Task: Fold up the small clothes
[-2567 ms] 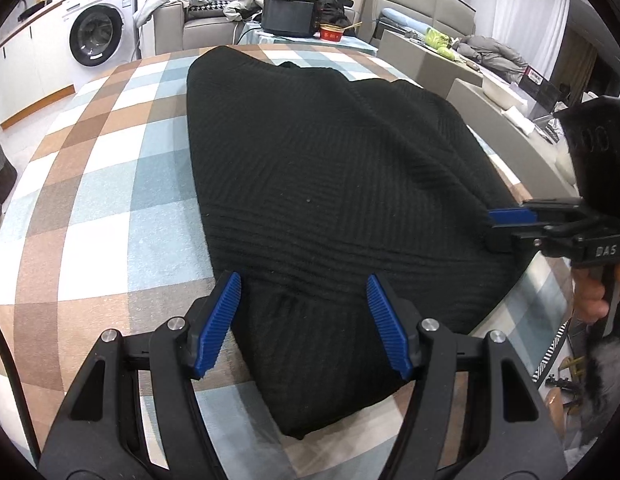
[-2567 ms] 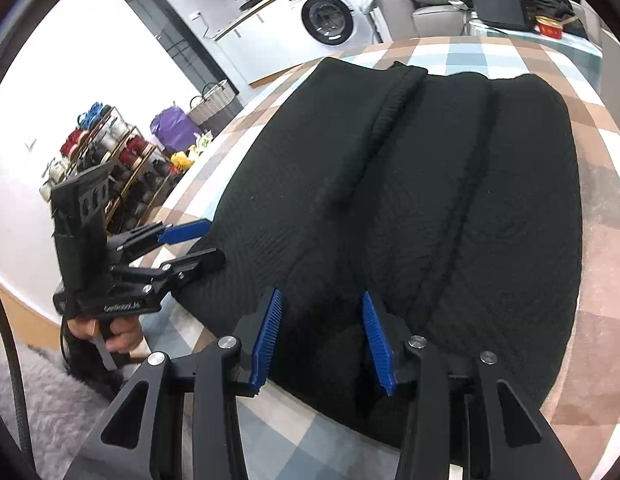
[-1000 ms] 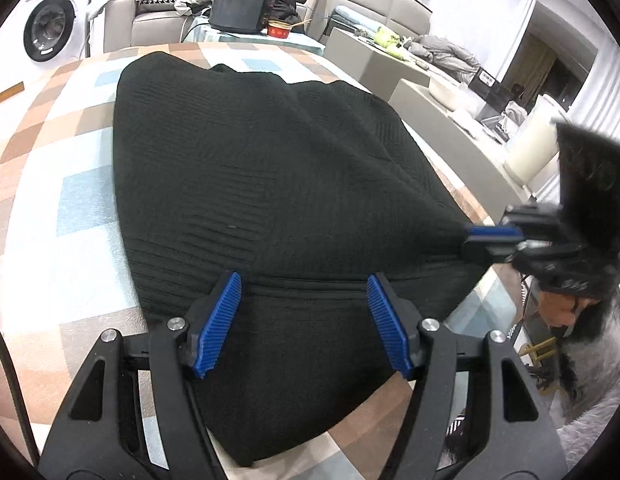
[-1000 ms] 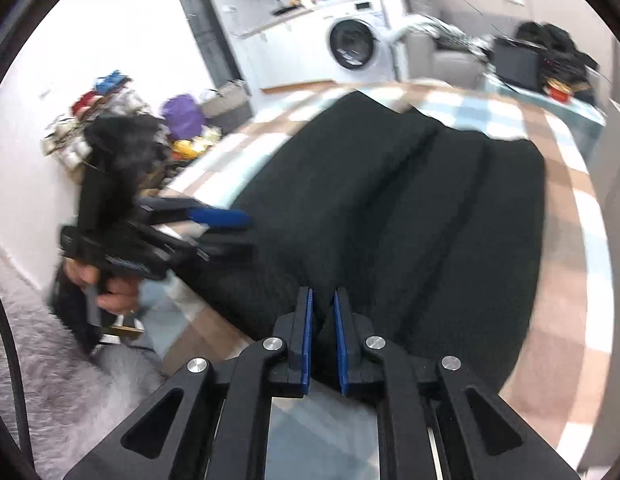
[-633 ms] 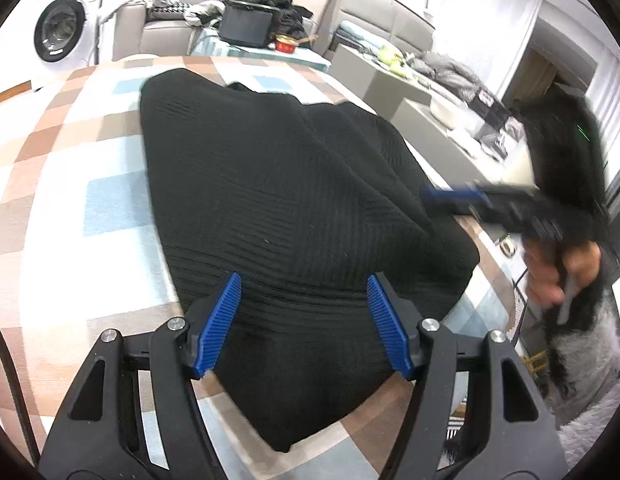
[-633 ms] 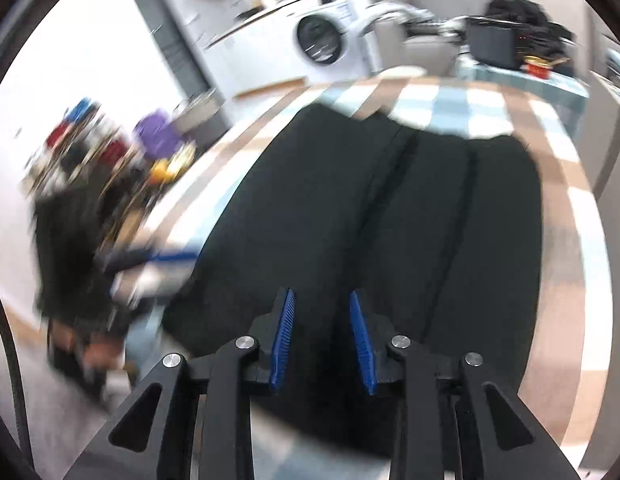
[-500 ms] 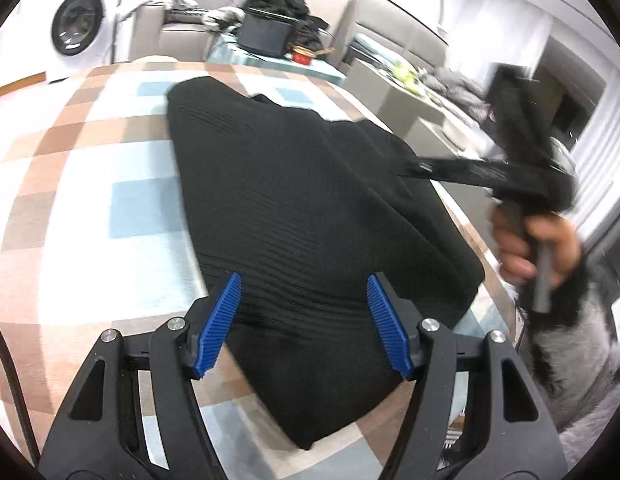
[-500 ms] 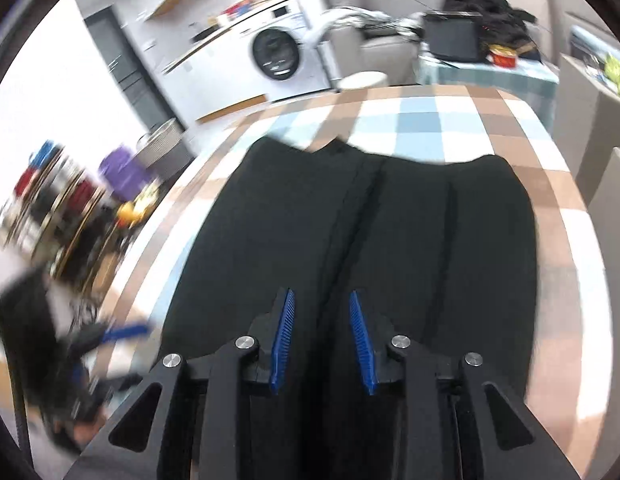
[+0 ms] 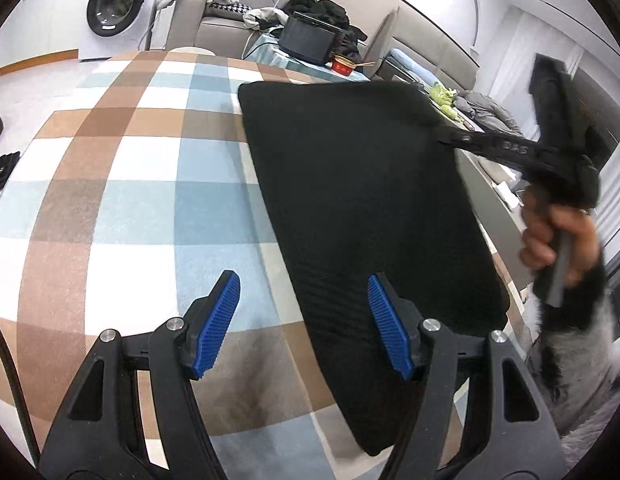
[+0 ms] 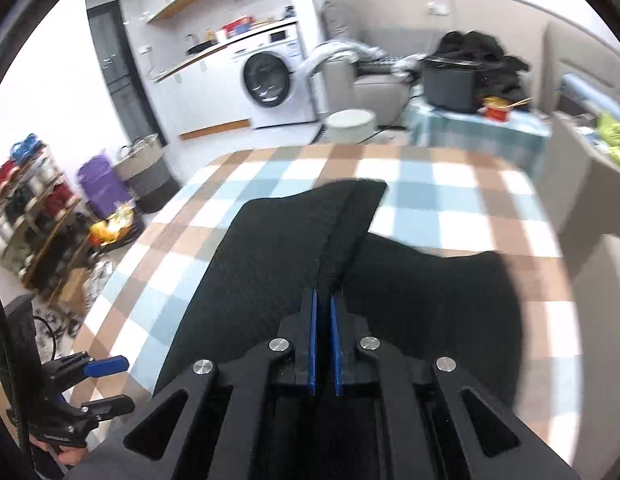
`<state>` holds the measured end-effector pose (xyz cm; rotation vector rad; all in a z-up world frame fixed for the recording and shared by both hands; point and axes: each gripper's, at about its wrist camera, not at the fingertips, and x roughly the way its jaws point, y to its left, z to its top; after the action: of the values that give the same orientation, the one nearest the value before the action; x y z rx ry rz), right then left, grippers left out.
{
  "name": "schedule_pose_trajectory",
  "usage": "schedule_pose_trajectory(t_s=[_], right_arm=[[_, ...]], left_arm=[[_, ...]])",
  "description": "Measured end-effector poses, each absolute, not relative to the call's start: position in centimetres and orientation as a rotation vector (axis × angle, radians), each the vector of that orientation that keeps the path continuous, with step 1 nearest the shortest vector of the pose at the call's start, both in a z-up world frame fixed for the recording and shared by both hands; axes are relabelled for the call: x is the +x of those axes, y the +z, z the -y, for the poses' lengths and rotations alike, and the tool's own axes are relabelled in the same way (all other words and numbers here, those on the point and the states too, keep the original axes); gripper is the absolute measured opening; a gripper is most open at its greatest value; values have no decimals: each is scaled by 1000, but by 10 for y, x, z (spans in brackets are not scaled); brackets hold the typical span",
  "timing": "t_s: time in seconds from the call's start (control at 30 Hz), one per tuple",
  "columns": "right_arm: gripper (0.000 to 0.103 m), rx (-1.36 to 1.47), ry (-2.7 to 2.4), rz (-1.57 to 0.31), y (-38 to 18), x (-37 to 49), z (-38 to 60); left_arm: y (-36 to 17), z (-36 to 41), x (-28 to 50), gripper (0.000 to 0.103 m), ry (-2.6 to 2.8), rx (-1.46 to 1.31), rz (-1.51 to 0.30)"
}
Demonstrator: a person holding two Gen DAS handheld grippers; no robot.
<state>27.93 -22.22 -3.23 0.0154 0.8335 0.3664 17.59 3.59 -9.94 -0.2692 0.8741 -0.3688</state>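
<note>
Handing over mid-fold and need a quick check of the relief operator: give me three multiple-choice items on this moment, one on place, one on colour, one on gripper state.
1. The black knit garment lies on:
A. a checked tablecloth
B. the sofa
C. the floor

2. The left gripper's pads are:
A. red
B. blue
C. green

3. The right gripper is:
A. wide open over the cloth
B. shut on a raised fold of the garment
C. out of sight

Answers: 1 A, the checked tablecloth shows around it; 2 B, blue ribbed pads; 3 B, cloth rises from between nearly closed jaws.

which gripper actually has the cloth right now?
The right gripper: jaws shut on the black garment. The left gripper is wide open, holding nothing.
</note>
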Motion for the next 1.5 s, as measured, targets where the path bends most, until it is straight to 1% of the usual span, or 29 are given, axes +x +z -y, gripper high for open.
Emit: schedule_pose_trajectory(t_s=[0.07, 0.17, 0.2, 0.27, 0.33, 0.4, 0.53, 0.67, 0.73, 0.8, 0.83, 0.87, 0.93, 1.0, 1.03, 1.07, 1.23, 1.3, 1.33, 1.37, 1.43, 1.5], right_arm=[[5, 3, 304, -864, -39, 283, 232], [6, 8, 242, -974, -78, 305, 245], [7, 20, 228, -1007, -91, 311, 248], [13, 42, 233, -1048, -105, 318, 254], [16, 76, 260, -1046, -103, 309, 263], [21, 133, 312, -1034, -95, 292, 275], [36, 252, 389, -1040, -88, 243, 293], [37, 313, 473, -1077, -97, 190, 293], [37, 323, 495, -1085, -103, 180, 290], [34, 324, 509, -1082, -107, 174, 285], [20, 309, 513, -1079, -107, 173, 283], [8, 273, 518, -1070, -104, 170, 277], [6, 203, 508, -1031, -93, 165, 268], [5, 187, 541, -959, -70, 153, 268], [5, 195, 544, -947, -65, 149, 270], [5, 200, 528, -938, -61, 145, 275], [6, 192, 399, -1059, -97, 152, 289], [11, 201, 421, -1062, -101, 149, 287], [16, 210, 434, -1061, -100, 148, 287], [28, 234, 480, -1057, -99, 143, 288], [44, 254, 540, -1055, -99, 134, 291], [44, 258, 587, -1054, -102, 123, 297]], left_arm=[[-100, -26, 181, 64, -389, -258, -874], [-102, -13, 188, 64, -399, -232, -879], [-102, -8, 189, 64, -408, -224, -880], [-103, -1, 190, 64, -403, -200, -884], [-105, 4, 189, 64, -390, -181, -892], [-105, 4, 188, 64, -389, -187, -892], [-106, 4, 186, 64, -384, -195, -897], [-106, 6, 184, 64, -392, -181, -902], [-104, 8, 179, 64, -391, -171, -901], [-102, 10, 176, 64, -396, -169, -897], [-100, 11, 173, 64, -396, -166, -893], [-98, 11, 171, 64, -397, -163, -889], [-93, 14, 165, 64, -398, -155, -877], [-90, 15, 162, 64, -403, -150, -872], [-89, 18, 159, 64, -412, -141, -872], [-89, 21, 157, 67, -419, -131, -874], [-109, 46, 150, 68, -422, -10, -918], [-115, 48, 148, 68, -408, 18, -938], [-116, 48, 145, 68, -407, 26, -943], [-117, 47, 144, 68, -409, 28, -943], [-118, 41, 142, 68, -402, 17, -949], [-119, 36, 142, 68, -399, 3, -953]])
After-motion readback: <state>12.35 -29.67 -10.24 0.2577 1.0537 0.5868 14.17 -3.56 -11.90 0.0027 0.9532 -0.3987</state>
